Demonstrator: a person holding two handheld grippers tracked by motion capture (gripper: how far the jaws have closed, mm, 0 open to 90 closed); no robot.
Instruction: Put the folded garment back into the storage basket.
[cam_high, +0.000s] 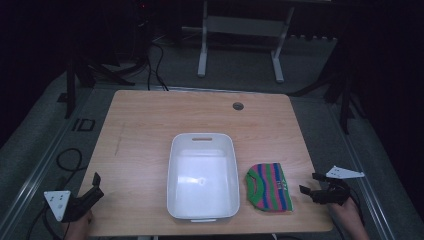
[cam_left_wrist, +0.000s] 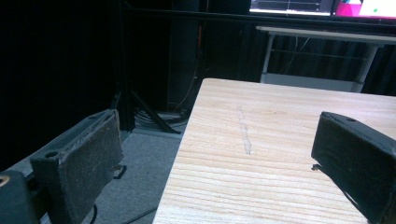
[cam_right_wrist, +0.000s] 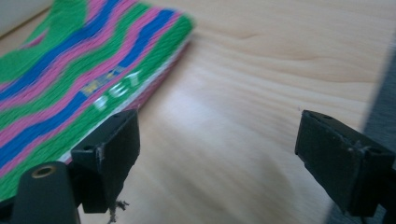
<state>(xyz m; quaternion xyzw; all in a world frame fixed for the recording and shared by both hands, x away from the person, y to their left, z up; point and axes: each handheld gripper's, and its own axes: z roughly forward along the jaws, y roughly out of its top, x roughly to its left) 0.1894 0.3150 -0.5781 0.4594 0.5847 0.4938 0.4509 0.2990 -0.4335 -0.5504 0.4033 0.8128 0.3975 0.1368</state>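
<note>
Nothing looks started. White tub (cam_high: 202, 175) near the desk's (cam_high: 145, 125) front edge sits empty; striped cloth (cam_high: 269, 187) lies beside it. Both grippers' fingers (cam_right_wrist: 109, 149) gape wide, holding nothing.

left gripper (cam_high: 96, 184) agape (low, empty) | right gripper (cam_high: 310, 183) agape, empty

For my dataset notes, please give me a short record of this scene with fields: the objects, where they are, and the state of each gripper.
table: light wooden table
bin: white plastic bin, centre, looks empty
cloth: folded striped cloth in green, pink and blue, lying flat beside the bin on its right
left gripper: open, at the table's near left corner, holding nothing
right gripper: open, just right of the cloth, holding nothing
</note>
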